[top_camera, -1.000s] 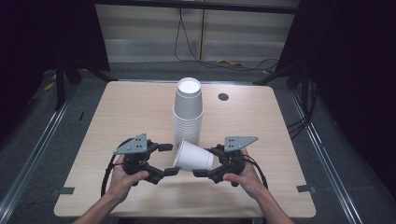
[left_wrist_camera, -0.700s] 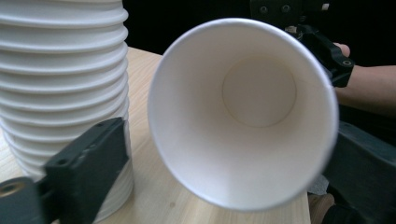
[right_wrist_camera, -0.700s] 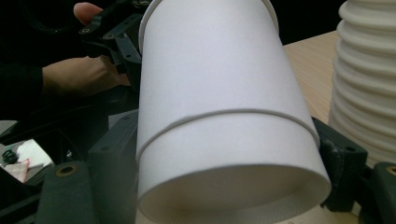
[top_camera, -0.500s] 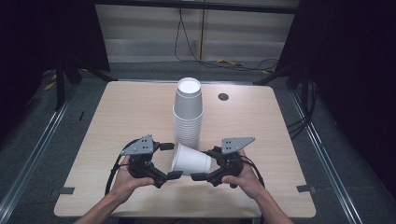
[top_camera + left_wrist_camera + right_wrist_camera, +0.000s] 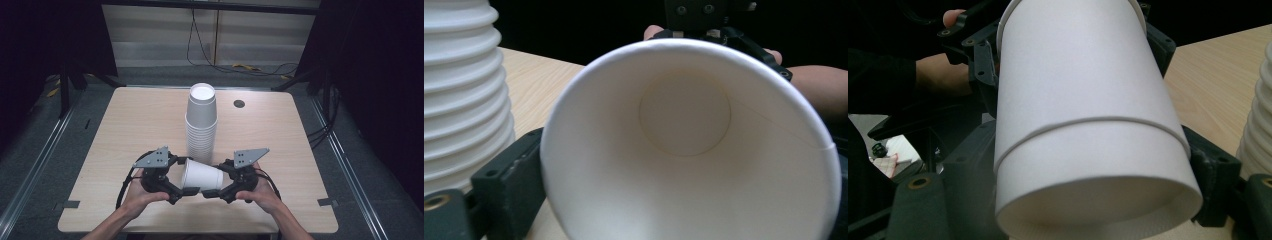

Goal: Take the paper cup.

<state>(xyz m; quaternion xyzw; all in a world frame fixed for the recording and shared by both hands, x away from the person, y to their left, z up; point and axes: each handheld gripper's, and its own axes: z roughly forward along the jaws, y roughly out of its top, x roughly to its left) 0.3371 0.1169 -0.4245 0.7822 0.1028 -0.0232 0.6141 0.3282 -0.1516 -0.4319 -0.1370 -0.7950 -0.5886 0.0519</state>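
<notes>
Lying on its side between the two tools, the white paper cup (image 5: pixel 201 176) is held just above the surface (image 5: pixel 125 130), its open mouth turned toward the left hand-held gripper (image 5: pixel 186 176) and its narrow base toward the right hand-held gripper (image 5: pixel 214 181). In the left gripper view the cup's rim and hollow inside face the camera, with a black jaw lying against the rim's outer wall on one side, so this gripper stands fairly wide, about the width of the mouth; whether it truly presses the cup I cannot tell. In the right gripper view the black jaws sit on either side of the cup's base end, touching its wall, closed in enough to grip it. A tall stack of white cups (image 5: pixel 201 120) stands upright just beyond both grippers, near the cup but apart from it. The person's left hand (image 5: pixel 140 192) and right hand (image 5: pixel 260 192) hold the tools from below.
</notes>
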